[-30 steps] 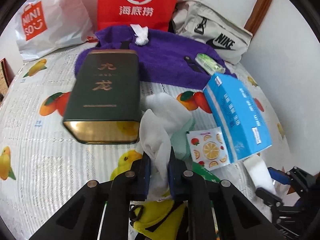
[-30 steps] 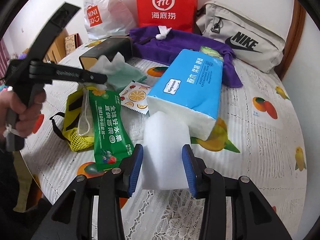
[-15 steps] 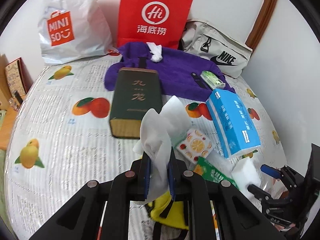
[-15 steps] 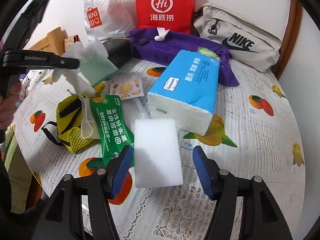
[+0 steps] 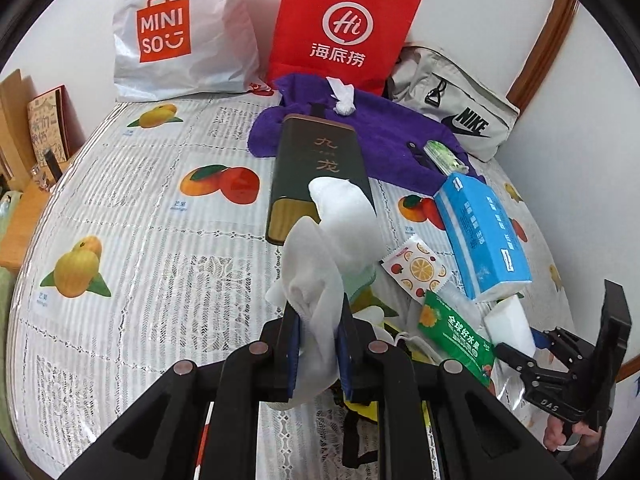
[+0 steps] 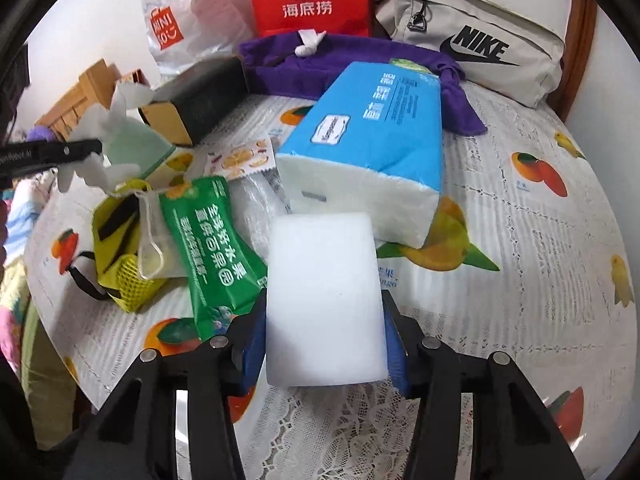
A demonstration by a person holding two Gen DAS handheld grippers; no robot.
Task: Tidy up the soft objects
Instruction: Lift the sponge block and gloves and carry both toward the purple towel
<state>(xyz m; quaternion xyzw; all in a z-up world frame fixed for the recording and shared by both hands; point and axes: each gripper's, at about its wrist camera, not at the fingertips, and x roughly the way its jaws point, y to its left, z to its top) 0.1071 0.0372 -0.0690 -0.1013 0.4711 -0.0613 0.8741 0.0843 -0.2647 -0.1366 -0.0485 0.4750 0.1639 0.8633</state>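
left gripper [image 5: 318, 346] clamps a white cloth [image 5: 332, 248] lifted above the table — right gripper [image 6: 325, 340], jaws just closing, hugs a white sponge block [image 6: 322, 300].

Shopping bags: two, white [image 5: 182, 36] and red [image 5: 344, 28]
Sponge [image 6: 324, 300]: one
Tissue pack [image 6: 372, 136]: one
Dark box [image 5: 320, 168]: one
Snack packets: two, green [image 6: 216, 248] and fruit-print [image 6: 244, 158]

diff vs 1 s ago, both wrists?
The left gripper, still shut on the white cloth, has lifted it up off the pile and back from the dark tin. The right gripper let go of the white sponge, and its jaws have just been closing around it again. The blue tissue pack and green packet stayed put.
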